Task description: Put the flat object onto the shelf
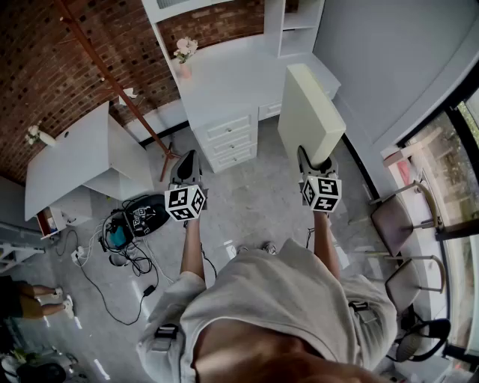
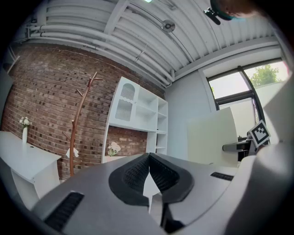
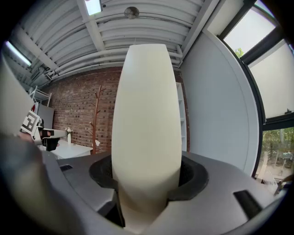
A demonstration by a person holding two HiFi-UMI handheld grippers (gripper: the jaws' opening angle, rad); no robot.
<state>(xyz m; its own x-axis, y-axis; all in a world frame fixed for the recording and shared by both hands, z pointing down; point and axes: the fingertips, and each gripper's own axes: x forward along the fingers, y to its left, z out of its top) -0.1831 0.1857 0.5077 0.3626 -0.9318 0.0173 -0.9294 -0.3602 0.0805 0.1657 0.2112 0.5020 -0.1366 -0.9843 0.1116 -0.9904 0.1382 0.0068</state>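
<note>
A thick cream flat slab [image 1: 309,112] stands on edge, held up in the air by my right gripper [image 1: 313,163], whose jaws are shut on its lower end. In the right gripper view the slab [image 3: 146,124] fills the middle, wedged between the dark pads [image 3: 189,176]. My left gripper [image 1: 186,166] is shut and holds nothing; its pads [image 2: 135,173] meet in the left gripper view. The white shelf unit [image 1: 299,22] rises over the white desk [image 1: 224,75] ahead; in the left gripper view the shelf unit [image 2: 138,121] stands against the brick wall, with the slab [image 2: 213,135] at right.
A drawer block [image 1: 228,141] sits under the desk, a flower vase [image 1: 184,56] on it. A wooden coat stand [image 1: 127,97] leans at left beside a second white table [image 1: 75,161]. Cables and gear [image 1: 131,224] lie on the floor. Chairs [image 1: 404,217] stand at right by the window.
</note>
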